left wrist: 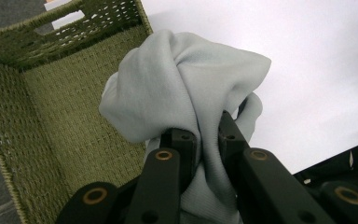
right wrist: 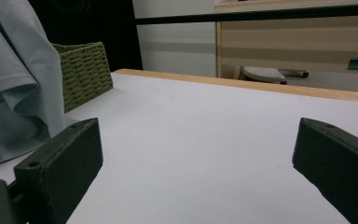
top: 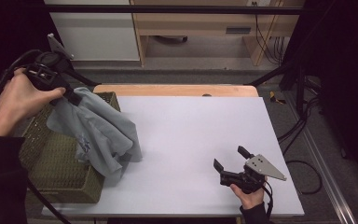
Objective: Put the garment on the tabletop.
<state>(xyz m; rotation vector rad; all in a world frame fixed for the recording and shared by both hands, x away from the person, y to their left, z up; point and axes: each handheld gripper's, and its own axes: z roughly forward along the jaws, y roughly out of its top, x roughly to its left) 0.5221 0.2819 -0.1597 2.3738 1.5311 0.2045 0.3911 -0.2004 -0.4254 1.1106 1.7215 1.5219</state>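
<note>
A pale lilac-grey tabletop [top: 200, 140] with a light wooden back edge [top: 175, 89] fills the middle. Beyond it, at twelve o'clock, stands a light wooden desk frame [top: 200, 23]; at eleven o'clock, a white cabinet panel [top: 93, 32]. Grey carpet floor [top: 205, 51] runs between them. Black cables [top: 303, 126] trail at three o'clock. The sides lie dark.

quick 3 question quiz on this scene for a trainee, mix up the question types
1. True or false: the left gripper is shut on the grey garment.
2. Which describes the right gripper? A) open, nothing between its jaws B) shut on the basket C) holding the garment
3. What green thing does the garment hang over?

Key: 1 true. 2 A. 3 the woven basket at the left of the table.
</note>
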